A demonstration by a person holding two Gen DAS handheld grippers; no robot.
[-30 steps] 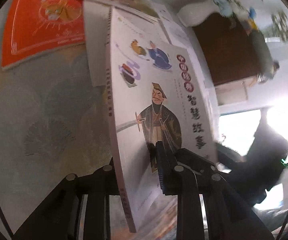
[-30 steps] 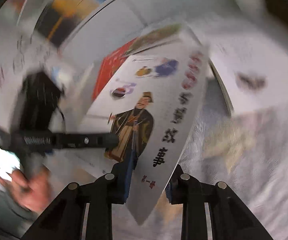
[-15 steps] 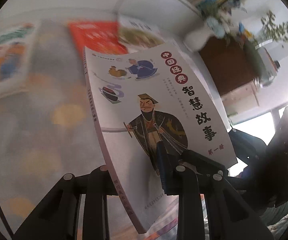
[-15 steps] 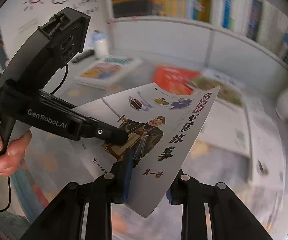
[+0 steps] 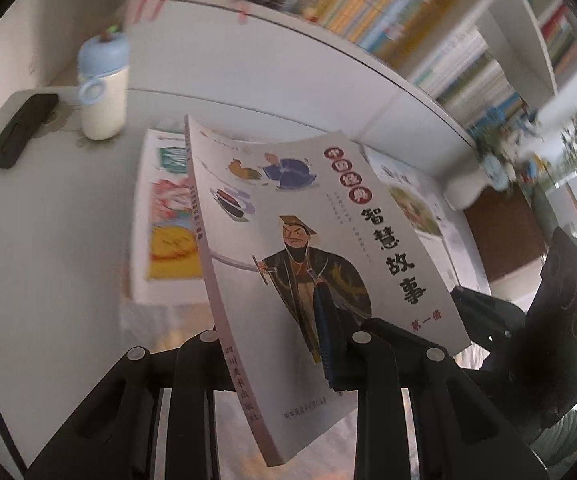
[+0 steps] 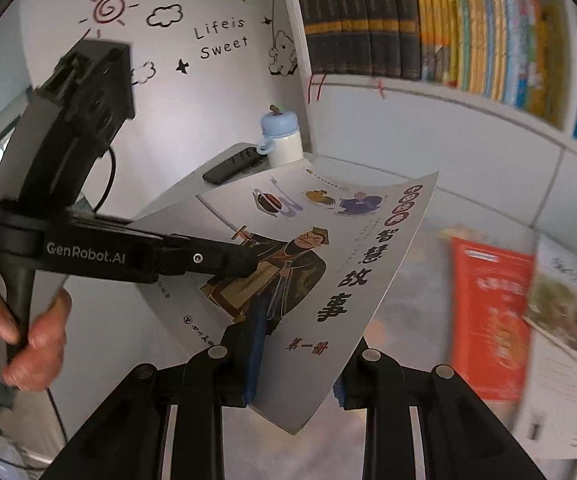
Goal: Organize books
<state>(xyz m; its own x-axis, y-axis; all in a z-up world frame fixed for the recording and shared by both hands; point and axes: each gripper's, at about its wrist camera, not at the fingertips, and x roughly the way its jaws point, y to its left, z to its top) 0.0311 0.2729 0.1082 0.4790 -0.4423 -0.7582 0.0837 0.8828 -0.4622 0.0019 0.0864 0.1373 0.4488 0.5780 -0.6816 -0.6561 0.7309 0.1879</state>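
Both grippers are clamped on one paperback, held off the worktop. The left gripper is nearly closed across the spine-side lower edge, one blue pad pressed flat on the front cover. The right gripper is likewise nearly closed on the lower edge nearer the fore-edge, its pads pinching the thin block. The book is a slim softcover with a matt pale-grey cover showing a robed figure and a column of dark characters. Its long axis runs away from both grippers, and the free far end bows slightly, so the block is flexible. In the right wrist view the person's hand grips the left tool's handle. Beyond the held book, further picture books lie flat on the pale worktop, with a red-covered book off to one side. Farther back stand a cream bottle with a blue cap and a dark flat case. At the rear, the white shelf holds upright volumes; judged as the likely destination, it lies ahead of both grippers and above.
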